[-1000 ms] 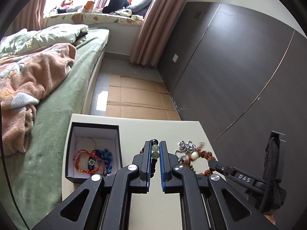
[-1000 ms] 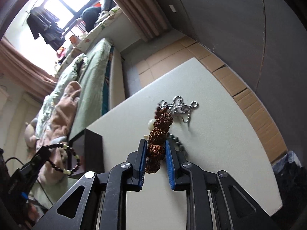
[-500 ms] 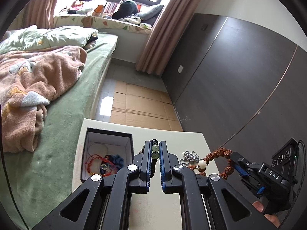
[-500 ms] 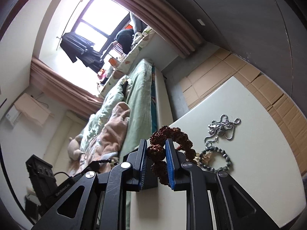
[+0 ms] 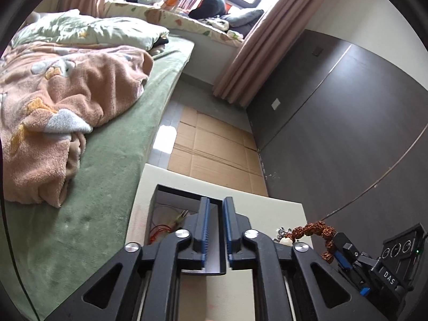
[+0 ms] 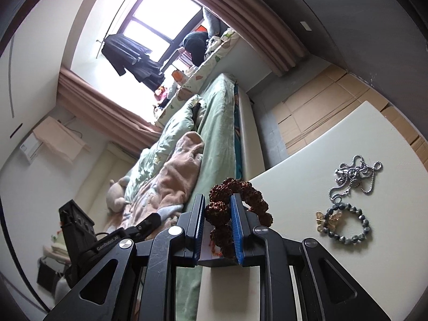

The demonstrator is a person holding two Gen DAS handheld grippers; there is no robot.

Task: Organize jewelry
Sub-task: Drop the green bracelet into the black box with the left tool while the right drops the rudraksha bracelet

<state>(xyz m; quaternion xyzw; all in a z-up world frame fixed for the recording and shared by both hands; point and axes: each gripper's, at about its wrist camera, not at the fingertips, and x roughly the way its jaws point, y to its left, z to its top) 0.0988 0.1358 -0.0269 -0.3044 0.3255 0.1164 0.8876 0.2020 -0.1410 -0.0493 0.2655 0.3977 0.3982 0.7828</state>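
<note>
My left gripper (image 5: pixel 215 200) hangs over the black box (image 5: pixel 160 195) on the white table (image 5: pixel 267 211). Its jaws are opening and nothing shows between them. Red cord jewelry (image 5: pixel 160 228) lies inside the box; the rest of the inside is hidden by the fingers. My right gripper (image 6: pixel 217 200) is shut on a brown knobbly seed bracelet (image 6: pixel 240 187), held above the table near the box corner (image 6: pixel 214 261). In the left wrist view that bracelet (image 5: pixel 311 228) dangles from the right gripper (image 5: pixel 341 251) at the right.
A silver chain (image 6: pixel 353 176) and a grey bead bracelet with a gold butterfly charm (image 6: pixel 347 226) lie on the table (image 6: pixel 334 139) to the right. A bed with a pink blanket (image 5: pixel 67 101) borders the table's left side. Cardboard (image 5: pixel 214 147) covers the floor beyond.
The left gripper moved left over the box and the dark bead bracelet is gone from between its fingers. The right gripper lifted the brown bracelet off the table and carried it toward the box.
</note>
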